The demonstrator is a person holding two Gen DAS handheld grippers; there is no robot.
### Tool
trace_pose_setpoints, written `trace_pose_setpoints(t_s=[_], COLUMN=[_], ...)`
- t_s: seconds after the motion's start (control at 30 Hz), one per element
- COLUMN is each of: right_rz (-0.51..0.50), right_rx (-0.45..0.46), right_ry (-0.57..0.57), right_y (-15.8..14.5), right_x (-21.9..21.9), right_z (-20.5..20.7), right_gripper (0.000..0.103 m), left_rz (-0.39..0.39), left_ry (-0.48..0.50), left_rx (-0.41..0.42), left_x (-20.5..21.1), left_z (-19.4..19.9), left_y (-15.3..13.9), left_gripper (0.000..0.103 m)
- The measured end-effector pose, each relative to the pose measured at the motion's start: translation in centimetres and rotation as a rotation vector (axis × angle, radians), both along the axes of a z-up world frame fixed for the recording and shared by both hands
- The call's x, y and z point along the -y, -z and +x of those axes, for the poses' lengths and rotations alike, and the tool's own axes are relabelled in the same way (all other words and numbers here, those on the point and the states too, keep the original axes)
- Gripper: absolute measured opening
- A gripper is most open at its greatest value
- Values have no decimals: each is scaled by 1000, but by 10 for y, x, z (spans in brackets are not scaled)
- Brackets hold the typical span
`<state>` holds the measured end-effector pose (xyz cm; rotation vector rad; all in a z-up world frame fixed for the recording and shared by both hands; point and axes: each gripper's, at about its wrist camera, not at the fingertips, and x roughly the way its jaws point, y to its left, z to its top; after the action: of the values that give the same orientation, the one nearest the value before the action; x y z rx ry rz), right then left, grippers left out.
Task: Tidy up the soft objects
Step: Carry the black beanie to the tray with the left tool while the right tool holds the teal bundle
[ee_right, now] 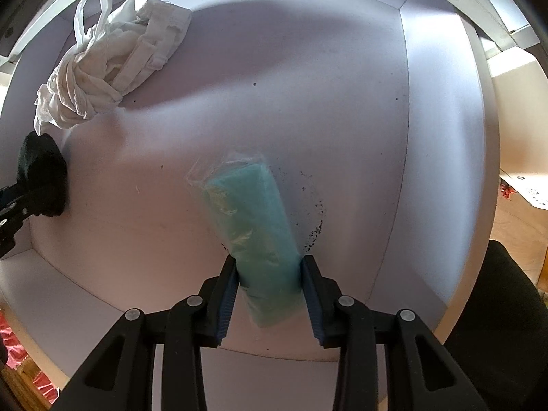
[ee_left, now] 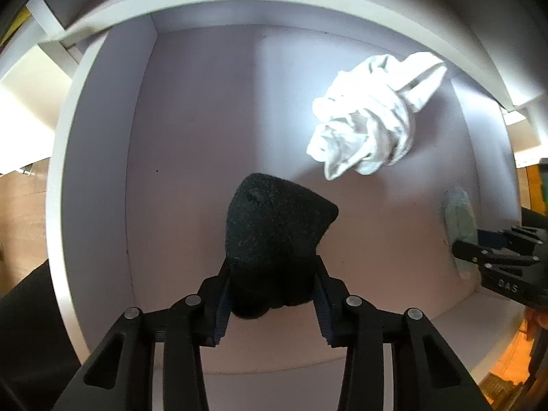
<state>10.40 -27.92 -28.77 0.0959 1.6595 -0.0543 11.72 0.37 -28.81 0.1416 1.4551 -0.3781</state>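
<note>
Soft objects: three in view, all inside one white compartment, listed below from largest to smallest.
White cloth bundle: crumpled, with loops, lying loose on the compartment floor; ahead and to the right of the left gripper, ahead and to the left of the right gripper; touched by neither.
Black knit item: clamped between the left gripper's pads at its near end, the free end pointing straight ahead along the fingers.
Teal sponge in clear wrap: pinched between the right gripper's pads near its near end; long axis runs ahead from the fingers, leaning slightly left.
Key relation: both pieces hang over the compartment floor, black to the left, teal to the right, well apart; a release would likely land each beside the white bundle.
Nearer hand: the left looks nearer the bundle.
Writing: "DAS" moulded on the right gripper's body, seen from the left wrist; no label on the sponge wrap is legible.
</note>
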Motion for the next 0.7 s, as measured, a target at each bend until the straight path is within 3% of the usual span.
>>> trace_pose_setpoints(t_s=[0.2, 0.4, 0.7], right_rz=[-4, 0, 26], right_rx=[-1, -6, -13], right_ry=[-4, -2, 27], right_y=[-2, 1, 4], right_x=[0, -2, 1], right_z=[0, 0, 1], right_gripper=[37, 37, 37], left_rz=[-47, -88, -215], left_ry=[-5, 63, 134], left_rx=[64, 133, 242], left_x=[0, 5, -4], left_z=[-6, -19, -34], left_y=[-37, -81, -163], left_gripper=[40, 40, 40])
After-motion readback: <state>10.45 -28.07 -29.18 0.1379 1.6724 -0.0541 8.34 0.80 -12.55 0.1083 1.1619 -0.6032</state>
